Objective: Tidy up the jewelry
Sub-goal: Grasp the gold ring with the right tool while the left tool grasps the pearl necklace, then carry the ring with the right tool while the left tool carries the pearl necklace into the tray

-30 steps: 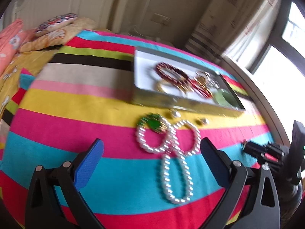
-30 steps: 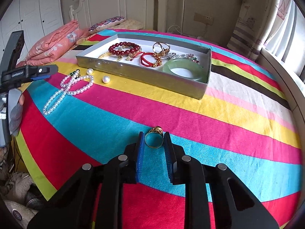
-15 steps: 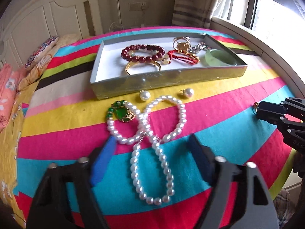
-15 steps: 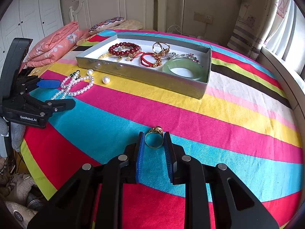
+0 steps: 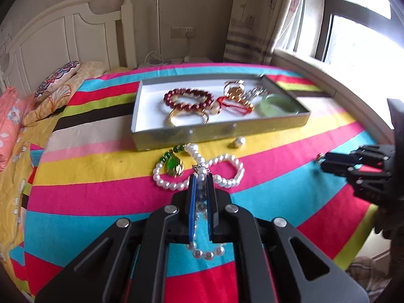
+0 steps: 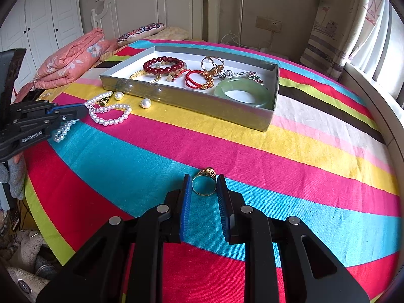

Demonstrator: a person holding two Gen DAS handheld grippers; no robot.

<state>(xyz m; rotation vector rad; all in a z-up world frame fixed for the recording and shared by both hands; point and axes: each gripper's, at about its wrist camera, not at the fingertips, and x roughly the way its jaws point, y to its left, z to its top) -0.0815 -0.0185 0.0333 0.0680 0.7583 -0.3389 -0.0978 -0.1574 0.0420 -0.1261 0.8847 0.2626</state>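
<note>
Since the earlier frame, the left tongs point(image 5: 200, 176) came down and are closing on the one long white pearl necklace point(image 5: 227, 162) on the striped bed cover point(image 6: 252, 151). Right tongs point(image 6: 204, 176) grasp one gold ring point(image 6: 204, 180). Two loose pearl earrings point(image 6: 146, 103) lie beside one grey cardboard tray point(image 6: 192, 101), which holds one green jade bangle point(image 6: 242, 92).

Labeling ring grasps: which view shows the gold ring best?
Right wrist view. The gold ring sits large and sharp between the right claw's pads, band and dark top visible. The left wrist view shows only a tiny glint at that claw's tip, no detail.
</note>
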